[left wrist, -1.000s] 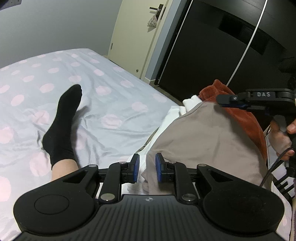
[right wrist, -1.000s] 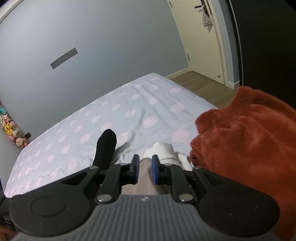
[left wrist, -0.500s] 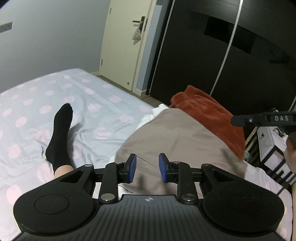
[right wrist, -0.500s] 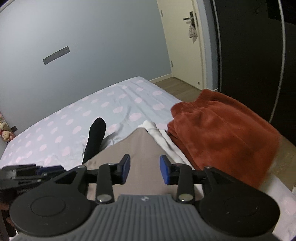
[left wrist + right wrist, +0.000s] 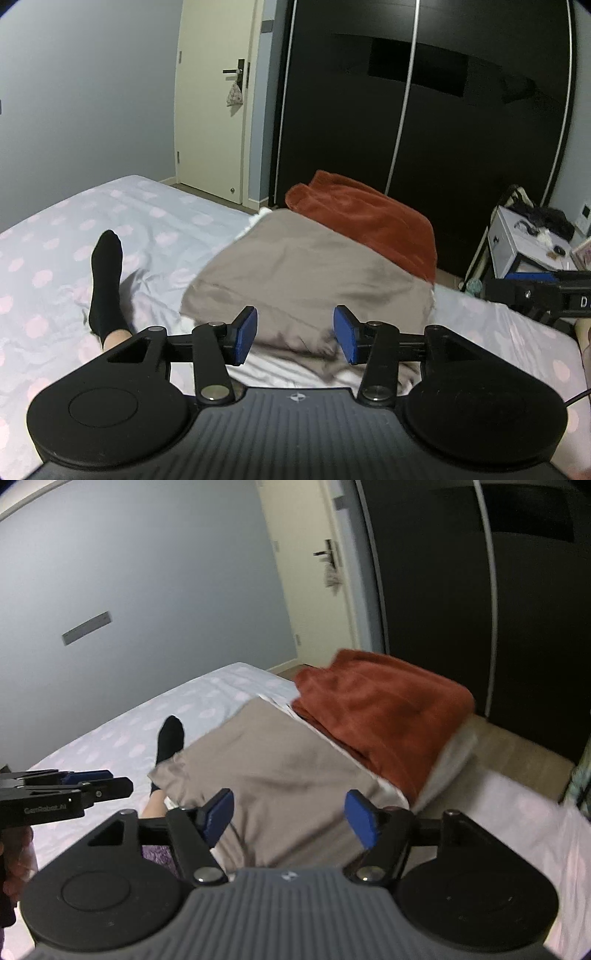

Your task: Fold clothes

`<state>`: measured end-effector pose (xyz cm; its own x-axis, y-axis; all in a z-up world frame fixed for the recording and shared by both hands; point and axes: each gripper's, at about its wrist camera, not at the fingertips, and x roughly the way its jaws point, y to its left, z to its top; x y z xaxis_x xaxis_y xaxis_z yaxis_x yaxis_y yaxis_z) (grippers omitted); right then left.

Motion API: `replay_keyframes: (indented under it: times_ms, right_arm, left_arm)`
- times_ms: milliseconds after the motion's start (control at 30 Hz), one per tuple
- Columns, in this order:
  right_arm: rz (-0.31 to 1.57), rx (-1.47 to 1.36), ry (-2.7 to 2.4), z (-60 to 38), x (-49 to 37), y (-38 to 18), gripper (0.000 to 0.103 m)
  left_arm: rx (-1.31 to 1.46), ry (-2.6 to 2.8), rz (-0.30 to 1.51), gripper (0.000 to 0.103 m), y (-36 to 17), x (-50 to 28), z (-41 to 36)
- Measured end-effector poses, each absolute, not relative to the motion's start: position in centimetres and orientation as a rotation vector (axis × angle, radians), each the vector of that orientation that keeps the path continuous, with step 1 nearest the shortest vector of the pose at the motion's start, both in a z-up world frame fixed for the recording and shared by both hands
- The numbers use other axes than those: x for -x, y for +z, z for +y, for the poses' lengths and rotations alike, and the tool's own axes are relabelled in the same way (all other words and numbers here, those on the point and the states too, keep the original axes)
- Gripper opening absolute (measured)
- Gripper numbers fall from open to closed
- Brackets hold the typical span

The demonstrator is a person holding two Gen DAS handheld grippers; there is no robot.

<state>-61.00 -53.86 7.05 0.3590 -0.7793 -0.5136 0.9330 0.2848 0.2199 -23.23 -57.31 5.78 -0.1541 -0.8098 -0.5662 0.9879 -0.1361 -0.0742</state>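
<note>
- Left wrist view: my left gripper (image 5: 294, 338) is hanging over the near edge of the folded taupe garment (image 5: 306, 273), its jaws opening with nothing pinched between the blue pads (image 5: 246, 334).
- The taupe garment is lying flat on the polka-dot bed (image 5: 55, 266), on top of something white, with the rust-orange fleece (image 5: 364, 218) just beyond it towards the dark wardrobe (image 5: 424, 110).
- A foot in a black sock (image 5: 106, 284) is resting on the sheet to the left, apart from the pile.
- My right gripper (image 5: 543, 291) is poking in at the right edge of the frame.
- Right wrist view: my right gripper (image 5: 290, 818) is also opening, pads standing wide with the taupe garment (image 5: 273, 768) beneath them and no cloth caught.
- The rust-orange fleece (image 5: 380, 709) is sitting to the right of the taupe piece, seemingly overlapping its edge, though blur is making that hard to judge.
- My left gripper (image 5: 66, 794) is showing at the left, above the bed (image 5: 207, 701).
</note>
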Motion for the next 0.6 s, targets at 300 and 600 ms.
replay_keyframes:
  times_ms: [300,600]
  right_arm:
    - [0.311,-0.530,-1.181,-50.8,59.9,4.4,0.084]
    - [0.373,-0.378,-1.208,-48.2,58.6,2.6,0.090]
  left_arm:
    - [-0.462,-1.624,0.463,0.058,4.1,26.6,-54.4]
    - [-0.507,-1.535,0.445,0.069,1.4,28.5,-52.0]
